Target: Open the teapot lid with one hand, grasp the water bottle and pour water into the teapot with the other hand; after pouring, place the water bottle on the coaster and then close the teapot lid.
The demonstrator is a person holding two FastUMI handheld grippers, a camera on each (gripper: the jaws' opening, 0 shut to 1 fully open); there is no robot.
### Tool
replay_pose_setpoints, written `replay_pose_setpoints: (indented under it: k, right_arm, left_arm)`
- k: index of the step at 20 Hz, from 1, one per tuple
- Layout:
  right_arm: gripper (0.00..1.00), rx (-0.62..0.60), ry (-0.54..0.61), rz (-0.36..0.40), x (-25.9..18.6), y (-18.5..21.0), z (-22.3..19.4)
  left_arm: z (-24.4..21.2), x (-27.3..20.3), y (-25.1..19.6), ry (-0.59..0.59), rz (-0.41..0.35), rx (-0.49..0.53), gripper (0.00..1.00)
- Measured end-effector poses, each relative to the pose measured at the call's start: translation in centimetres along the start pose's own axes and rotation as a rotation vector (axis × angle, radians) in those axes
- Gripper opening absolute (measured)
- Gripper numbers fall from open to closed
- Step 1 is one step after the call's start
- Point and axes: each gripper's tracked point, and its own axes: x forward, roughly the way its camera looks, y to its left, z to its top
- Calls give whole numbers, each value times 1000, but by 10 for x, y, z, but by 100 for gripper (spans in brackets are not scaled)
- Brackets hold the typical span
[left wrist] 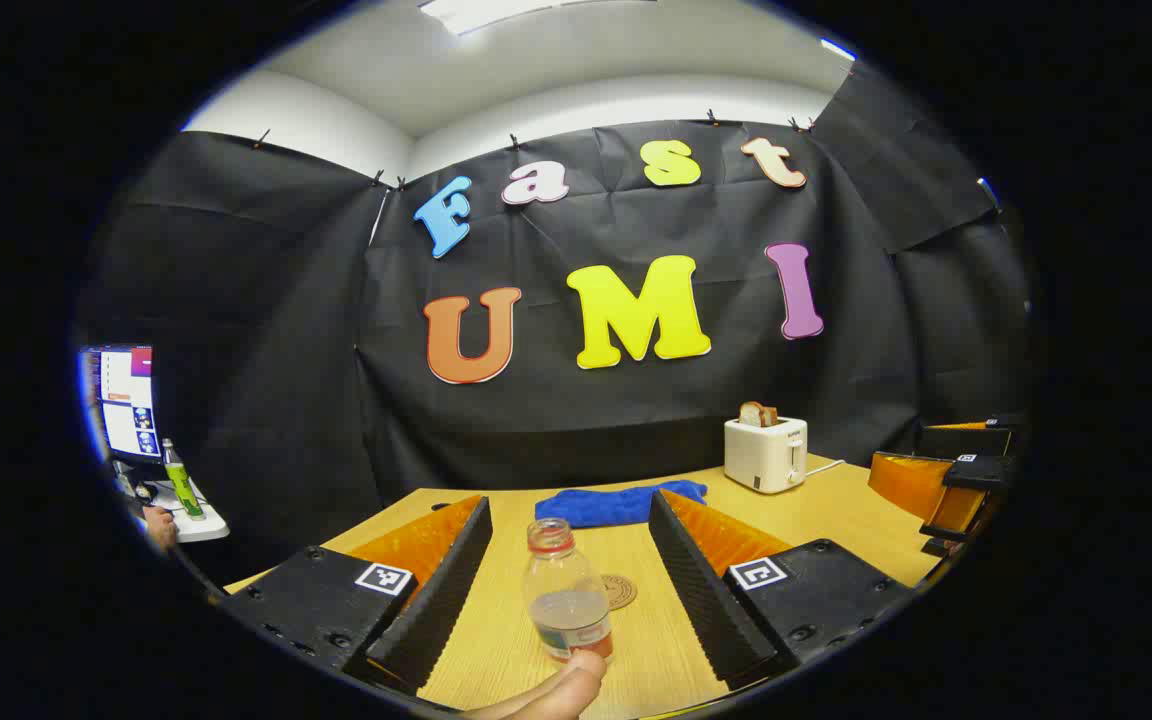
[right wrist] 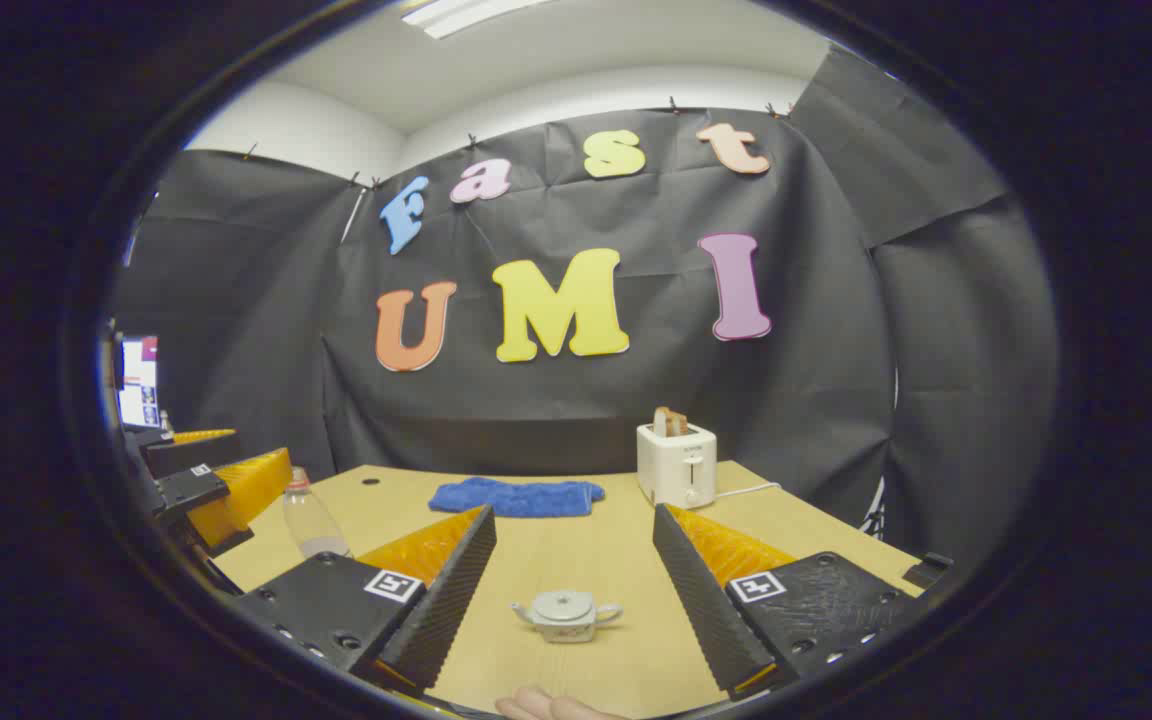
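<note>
Here the wooden table [right wrist: 576, 545] carries a white toaster [right wrist: 677, 465] and blue cloth [right wrist: 516, 496]. The left gripper [left wrist: 569, 560] spreads around the standing water bottle [left wrist: 566, 595], untouched; behind it lies the coaster [left wrist: 620, 590]. The right gripper [right wrist: 572, 570] gapes before the lidded teapot [right wrist: 566, 613].

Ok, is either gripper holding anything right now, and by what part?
Nothing is held. The left gripper is open with the water bottle between its fingers, untouched. The right gripper is open in front of the teapot, lid on.
</note>
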Motion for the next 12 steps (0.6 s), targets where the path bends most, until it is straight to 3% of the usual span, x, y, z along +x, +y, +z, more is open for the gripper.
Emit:
replay_pose_setpoints:
  k: [6, 12]
  right_arm:
    - [96, -86, 11, 1, -21, 15, -16]
    - [98, -71, 69, 23, -18, 12, -36]
  left_arm:
    - [-25, -23, 17, 50, -13, -39, 99]
    - [-37, -21, 31, 73, 17, -82, 99]
